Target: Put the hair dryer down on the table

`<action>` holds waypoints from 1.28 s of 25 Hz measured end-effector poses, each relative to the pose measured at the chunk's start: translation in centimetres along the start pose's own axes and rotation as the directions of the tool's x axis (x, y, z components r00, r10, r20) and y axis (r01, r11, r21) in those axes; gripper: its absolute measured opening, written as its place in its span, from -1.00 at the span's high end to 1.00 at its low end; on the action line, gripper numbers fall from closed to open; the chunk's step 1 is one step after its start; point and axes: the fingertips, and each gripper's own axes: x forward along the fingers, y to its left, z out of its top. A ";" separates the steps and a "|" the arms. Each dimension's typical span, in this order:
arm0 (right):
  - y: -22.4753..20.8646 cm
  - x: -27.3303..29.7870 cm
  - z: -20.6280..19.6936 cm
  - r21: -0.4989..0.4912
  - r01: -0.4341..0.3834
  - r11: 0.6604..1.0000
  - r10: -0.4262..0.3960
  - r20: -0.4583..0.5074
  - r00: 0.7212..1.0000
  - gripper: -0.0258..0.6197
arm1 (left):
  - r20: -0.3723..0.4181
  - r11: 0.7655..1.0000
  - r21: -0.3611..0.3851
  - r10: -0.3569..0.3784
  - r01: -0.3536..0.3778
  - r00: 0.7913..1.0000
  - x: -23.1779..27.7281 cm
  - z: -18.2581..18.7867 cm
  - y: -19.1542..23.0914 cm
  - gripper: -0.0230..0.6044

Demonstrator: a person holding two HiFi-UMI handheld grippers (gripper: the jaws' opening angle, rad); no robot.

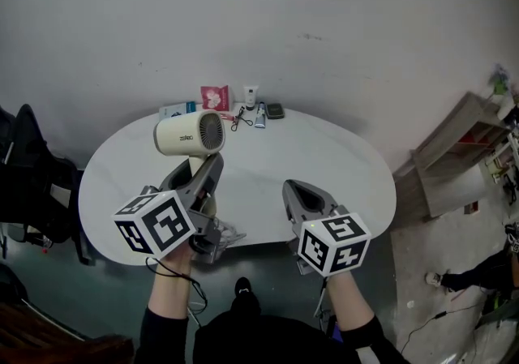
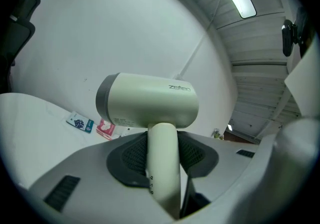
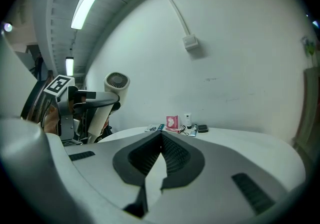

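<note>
A cream hair dryer [image 1: 190, 134] with a grey rear grille is held upright over the left part of the white oval table [image 1: 340, 161]. My left gripper [image 1: 209, 166] is shut on its handle, barrel on top. In the left gripper view the handle [image 2: 163, 168] stands between the dark pads and the barrel [image 2: 150, 101] lies across above them. My right gripper [image 1: 293, 189] hovers over the table's near edge, shut with nothing in it. In the right gripper view its pads [image 3: 172, 154] meet at the tips, and the hair dryer [image 3: 116, 84] shows at the left.
Small things lie along the table's far edge by the wall: a blue card [image 1: 177, 109], a pink packet [image 1: 215, 97], a white tube [image 1: 250, 96], glasses [image 1: 240, 118] and a dark case [image 1: 276, 110]. A wooden shelf [image 1: 454, 152] stands to the right, a dark chair [image 1: 24, 176] to the left.
</note>
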 end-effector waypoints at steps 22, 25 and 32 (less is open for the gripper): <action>-1.6 6.1 -1.0 0.044 0.067 0.997 -0.064 -0.069 0.996 0.92 | -0.172 0.997 0.069 0.055 -0.044 0.983 6.2 -3.7 8.5 0.42; -1.5 6.6 -1.4 0.045 0.068 0.997 -0.064 -0.078 0.995 0.92 | -0.201 0.995 0.072 0.076 -0.062 0.977 6.2 -5.1 9.5 0.42; -1.5 6.9 -1.7 0.043 0.077 0.996 -0.073 -0.092 0.993 0.92 | -0.266 0.993 0.086 0.104 -0.084 0.958 6.5 -8.0 10.8 0.42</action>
